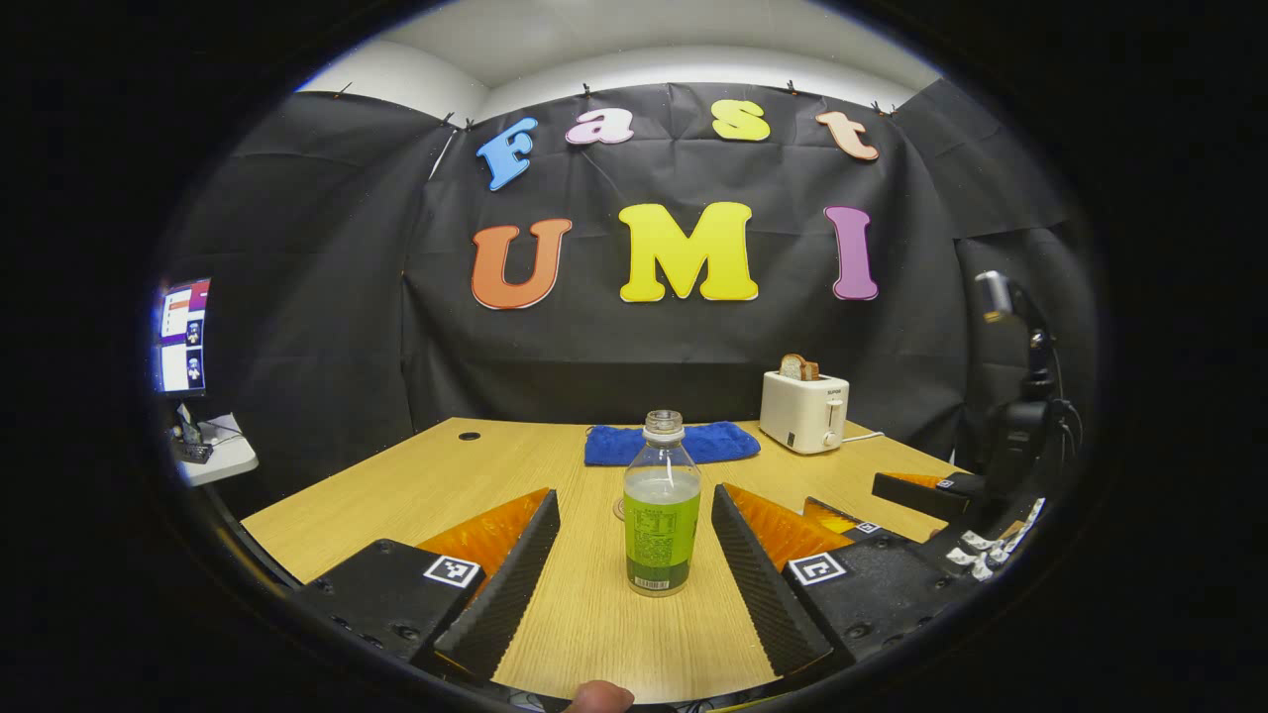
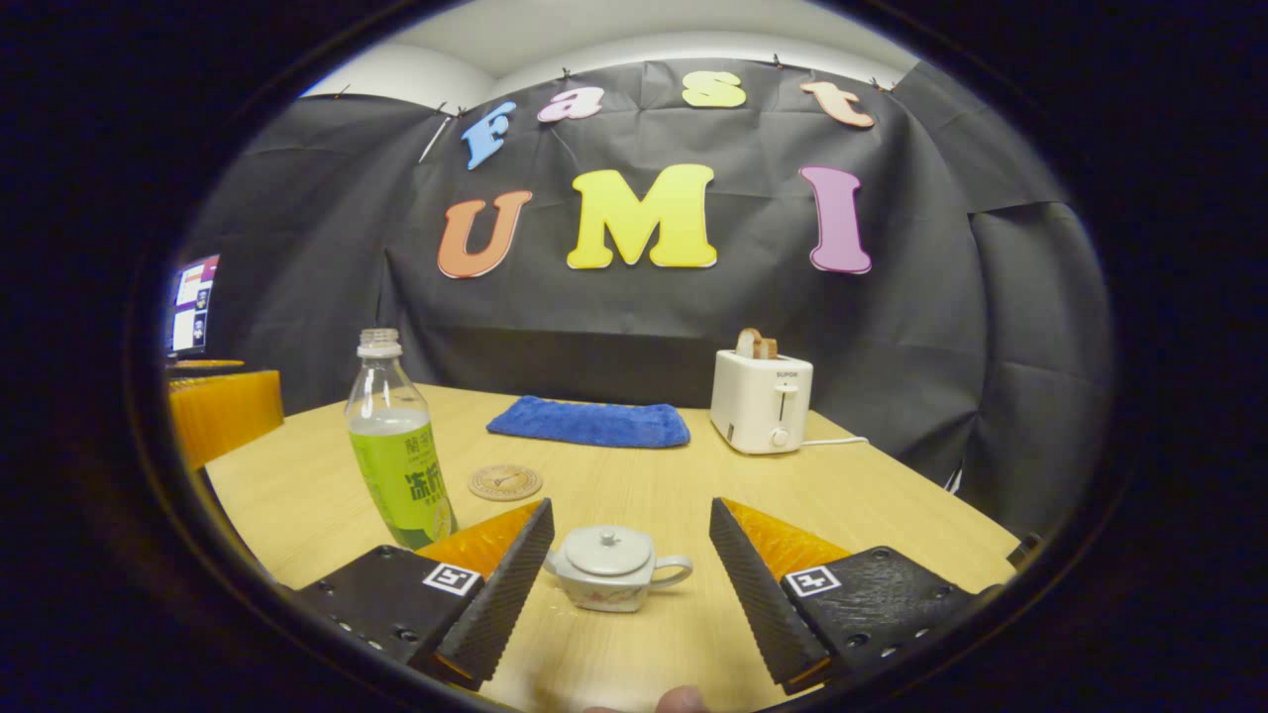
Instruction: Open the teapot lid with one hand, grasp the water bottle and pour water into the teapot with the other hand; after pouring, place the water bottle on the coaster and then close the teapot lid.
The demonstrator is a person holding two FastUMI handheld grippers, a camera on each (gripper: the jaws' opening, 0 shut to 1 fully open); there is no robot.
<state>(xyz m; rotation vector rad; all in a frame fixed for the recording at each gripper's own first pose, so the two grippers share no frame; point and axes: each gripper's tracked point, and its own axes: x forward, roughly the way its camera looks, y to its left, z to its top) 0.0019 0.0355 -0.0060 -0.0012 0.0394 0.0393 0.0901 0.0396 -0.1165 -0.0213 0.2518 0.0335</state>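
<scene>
Starting out: left gripper (image 1: 634, 555), jaws spread, frames the uncapped clear green-labelled water bottle (image 1: 662, 505); right gripper (image 2: 630, 564), jaws spread, frames the lidded white ceramic teapot (image 2: 606, 567). Round wooden coaster (image 2: 505, 482) lies at eleven o'clock from the teapot. Next, probably, pinch the lid knob.

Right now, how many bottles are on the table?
1. The water bottle stands upright, uncapped, between the left gripper fingers without touching them; in the right gripper view it stands left of the teapot. No others visible.
</scene>
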